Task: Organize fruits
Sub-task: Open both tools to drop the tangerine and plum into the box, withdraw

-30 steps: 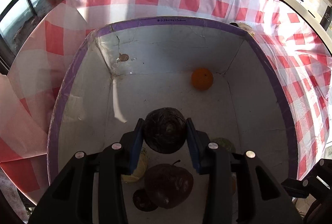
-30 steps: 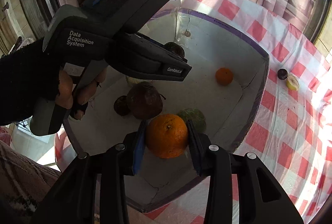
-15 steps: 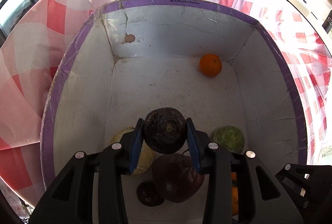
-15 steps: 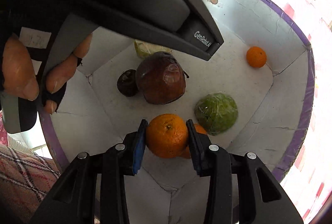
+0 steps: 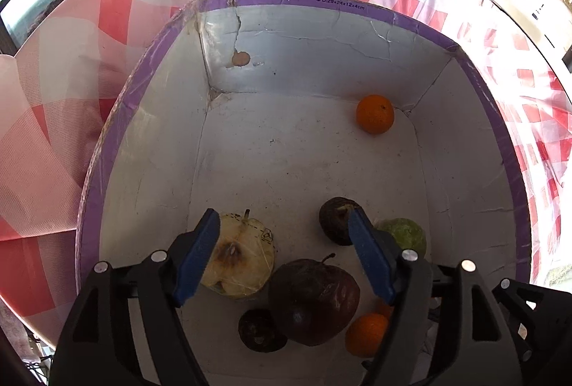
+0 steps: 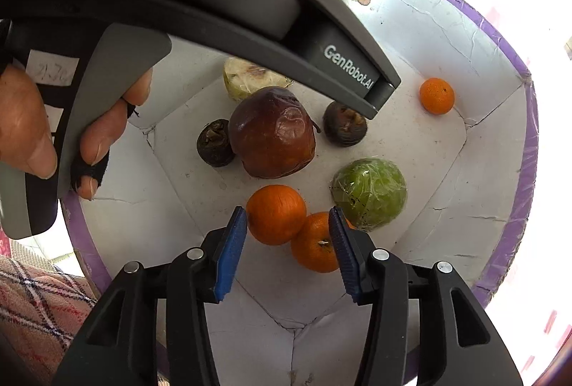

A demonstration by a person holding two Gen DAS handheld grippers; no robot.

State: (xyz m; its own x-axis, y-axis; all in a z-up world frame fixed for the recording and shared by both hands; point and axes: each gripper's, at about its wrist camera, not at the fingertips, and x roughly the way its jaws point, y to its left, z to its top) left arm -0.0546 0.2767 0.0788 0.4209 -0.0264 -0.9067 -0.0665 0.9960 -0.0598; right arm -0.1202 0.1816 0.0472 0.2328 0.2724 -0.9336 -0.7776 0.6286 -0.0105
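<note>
Both fruits released; box (image 5: 482, 92) crowded.

**Both grippers spread wide, nothing held**

Your left gripper (image 5: 282, 253) points down with its blue-padded jaws far apart and empty. Your right gripper (image 6: 286, 250) is likewise spread wide, gripping nothing. In the right wrist view your left hand (image 6: 46, 135) wraps the left gripper's handle, bare fingers (image 6: 103, 139) curled around the trigger.

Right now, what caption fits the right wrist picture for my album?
Open right gripper above two oranges in the white box.
</note>
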